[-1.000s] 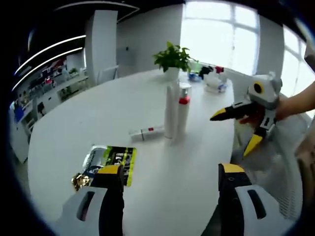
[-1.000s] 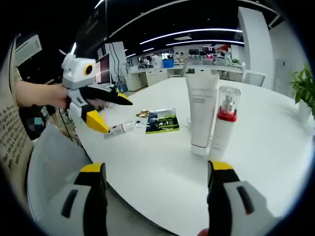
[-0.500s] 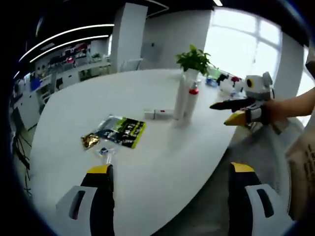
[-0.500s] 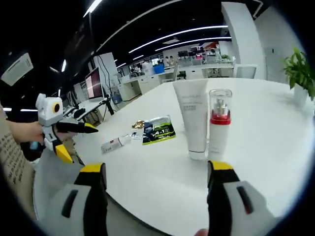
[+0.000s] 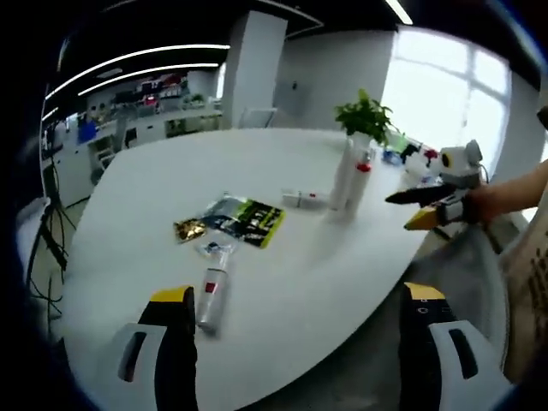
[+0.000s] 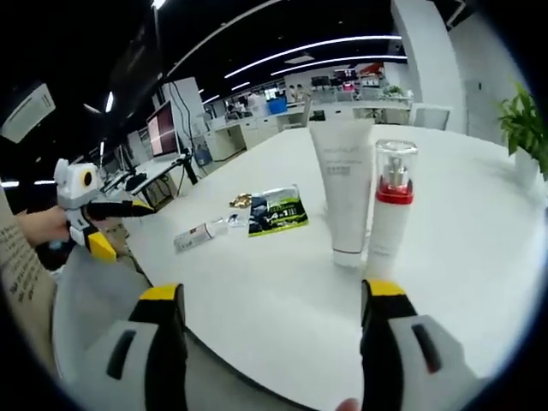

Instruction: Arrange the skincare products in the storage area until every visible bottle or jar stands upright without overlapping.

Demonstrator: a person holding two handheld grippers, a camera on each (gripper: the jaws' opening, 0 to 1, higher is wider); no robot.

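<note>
Lying flat on the white desk (image 5: 300,282) just ahead of the spread, empty left tool (image 5: 295,301), a small bottle (image 5: 212,294) points lengthwise away from it; farther off stand a tube (image 6: 342,193) and pump bottle (image 6: 390,216), nearer the spread right tool (image 6: 271,301)

- The table (image 6: 479,248) is plain white.
- The tall tube (image 6: 342,193) is white with small grey writing.
- The pump bottle (image 6: 391,224) to its right is white with a red band and a clear cap.
- The flat sachet (image 6: 276,212) is dark with bright yellow-green patches.
- The small wrapper (image 5: 188,229) is shiny gold.
- Each gripper has yellow tips, the left gripper (image 5: 300,300) and the right gripper (image 6: 270,295).
- The plant (image 5: 364,116) has green leaves.
</note>
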